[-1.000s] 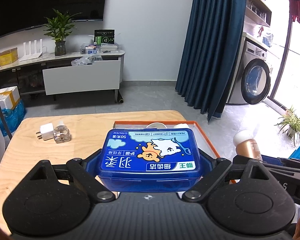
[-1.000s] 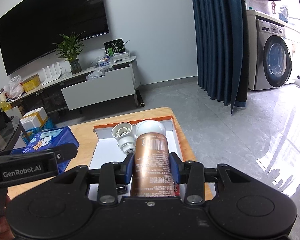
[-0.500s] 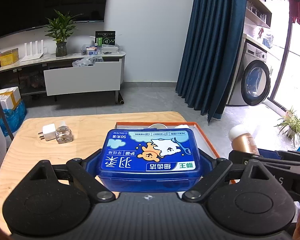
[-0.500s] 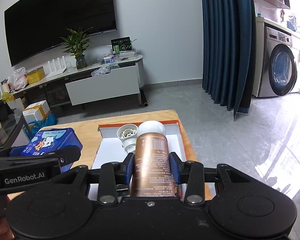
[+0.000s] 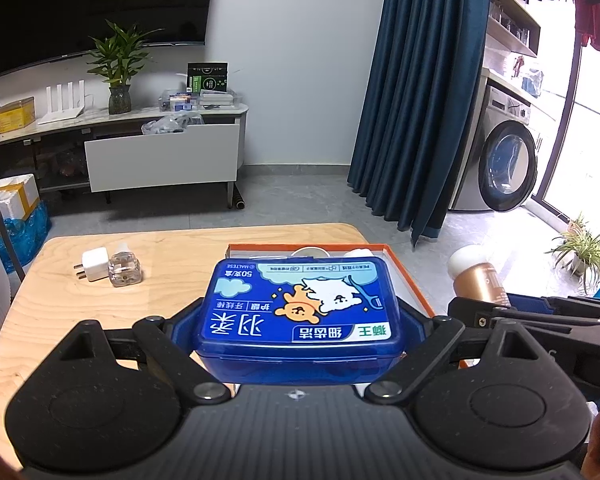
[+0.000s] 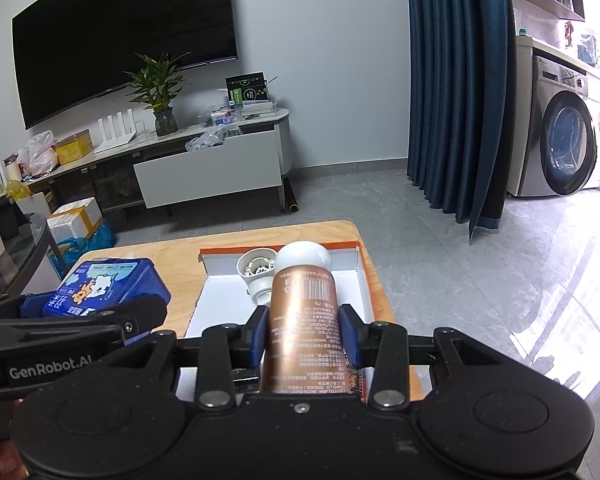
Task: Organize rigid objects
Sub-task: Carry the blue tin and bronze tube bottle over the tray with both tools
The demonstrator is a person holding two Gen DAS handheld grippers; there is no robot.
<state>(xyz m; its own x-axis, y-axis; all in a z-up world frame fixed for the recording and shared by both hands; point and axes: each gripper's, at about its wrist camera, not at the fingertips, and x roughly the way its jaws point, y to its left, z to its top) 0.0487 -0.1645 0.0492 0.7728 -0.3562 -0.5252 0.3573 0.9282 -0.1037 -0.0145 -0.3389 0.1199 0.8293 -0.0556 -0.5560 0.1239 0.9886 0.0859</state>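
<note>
We grip the floss box (image 5: pixel 300 304) in our left tool (image 5: pixel 300 320), the bronze can (image 6: pixel 304 320) in our right tool (image 6: pixel 304 328); only the bulb (image 6: pixel 260 276) is boxed, plug (image 5: pixel 94 265) and vial (image 5: pixel 124 270) wait.

Left gripper (image 5: pixel 300 320), jaws spread wide, clamps a blue box (image 5: pixel 300 308); right gripper (image 6: pixel 302 330) alongside, jaws pinched tight on a copper can (image 6: pixel 304 320), both angled downward, side by side.

Blue box (image 5: pixel 302 312): glossy translucent plastic, printed paper-like label on lid. Copper can (image 6: pixel 304 328): shiny metallic finish, smooth white cap. Table (image 5: pixel 160 248): pale wood, visible grain, matt. Tray (image 6: pixel 352 280): white card inside, orange rim. Gripper bodies: black matt plastic, fine speckle, metal pivot pins.
</note>
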